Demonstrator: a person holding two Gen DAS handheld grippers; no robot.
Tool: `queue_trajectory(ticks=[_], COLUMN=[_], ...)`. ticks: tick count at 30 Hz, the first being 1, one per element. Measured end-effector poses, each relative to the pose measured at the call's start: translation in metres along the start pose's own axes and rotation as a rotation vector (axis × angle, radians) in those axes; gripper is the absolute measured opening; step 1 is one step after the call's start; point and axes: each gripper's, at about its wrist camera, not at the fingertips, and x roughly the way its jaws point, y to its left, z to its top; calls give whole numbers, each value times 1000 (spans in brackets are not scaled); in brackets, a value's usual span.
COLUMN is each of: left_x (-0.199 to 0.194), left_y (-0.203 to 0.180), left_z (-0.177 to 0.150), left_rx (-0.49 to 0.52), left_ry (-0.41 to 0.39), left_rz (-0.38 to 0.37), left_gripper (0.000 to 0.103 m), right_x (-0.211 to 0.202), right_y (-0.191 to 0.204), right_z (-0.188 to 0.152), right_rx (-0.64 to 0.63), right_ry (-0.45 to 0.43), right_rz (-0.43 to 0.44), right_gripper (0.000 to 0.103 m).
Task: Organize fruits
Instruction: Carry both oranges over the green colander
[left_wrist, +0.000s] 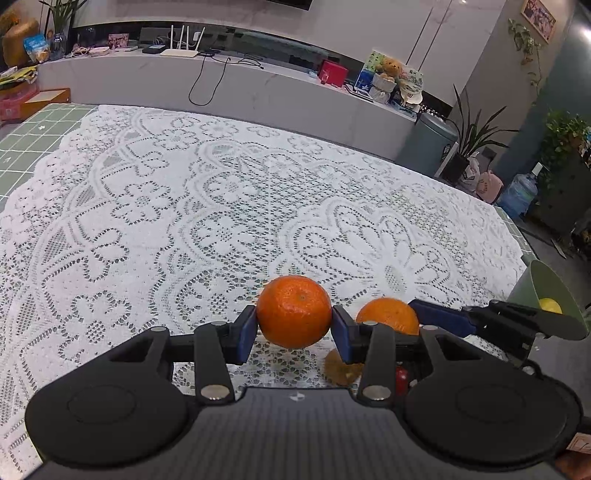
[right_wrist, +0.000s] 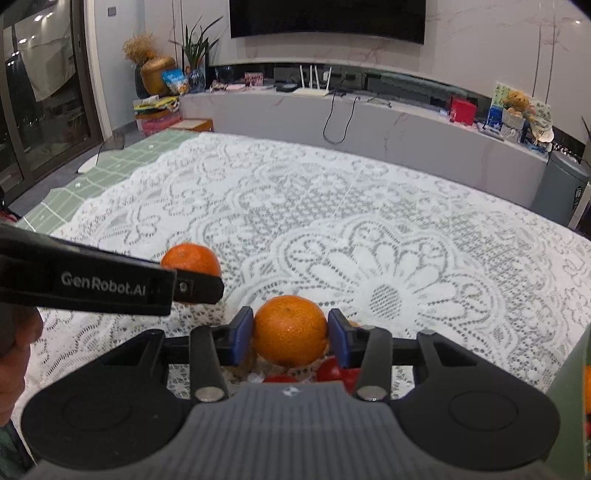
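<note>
Two round orange mandarins are in our grasp, one per tool: our left gripper (left_wrist: 294, 325) is clenched on the first mandarin (left_wrist: 294, 311), its blue pads pressing the fruit's sides above the white lace tablecloth (left_wrist: 184, 206), while our right gripper (right_wrist: 290, 332) is clamped the same way on the second mandarin (right_wrist: 290, 329). In the left wrist view, we see the right gripper's fruit just beside ours, with a green bucket-like container (left_wrist: 546, 291) holding something yellow at the right edge. Small red fruits (right_wrist: 332, 371) lie under our right gripper.
</note>
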Motion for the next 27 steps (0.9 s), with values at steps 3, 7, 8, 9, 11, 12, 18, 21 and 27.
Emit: queue_trajectory(ticks=[3, 7, 8, 9, 11, 12, 18, 21, 27], left_x=[-5, -12, -13, -15, -20, -22, -35, -38, -43], left_y=[-5, -12, -13, -15, -21, -23, -49, -67, -104], left_z=[1, 2, 2, 1, 1, 1, -3, -6, -12], left_rx=[10, 10, 10, 12, 20, 23, 69, 103, 175], left_ry=[-6, -12, -12, -15, -19, -20, -25, -24, -18], left_rz=[-3, -20, -22, -22, -26, -31, -72, -94, -146], left_gripper=[48, 48, 48, 48, 48, 48, 48, 48, 48], right_x=[-12, -34, -39, -45, -54, -60, -97, -115, -152], right_y=[-1, -5, -6, -8, -12, -15, -33, -44, -67], right_z=[2, 3, 2, 2, -1, -2, -16, -22, -35], right_rx=[10, 29, 35, 39, 46, 53, 74, 80, 107], right_ry=[-22, -52, -58, -63, -72, -77, -105, -121, -157], right_rz=[-1, 1, 2, -2, -18, -22, -56, -79, -130], right_gripper=[42, 42, 42, 42, 42, 42, 42, 42, 42])
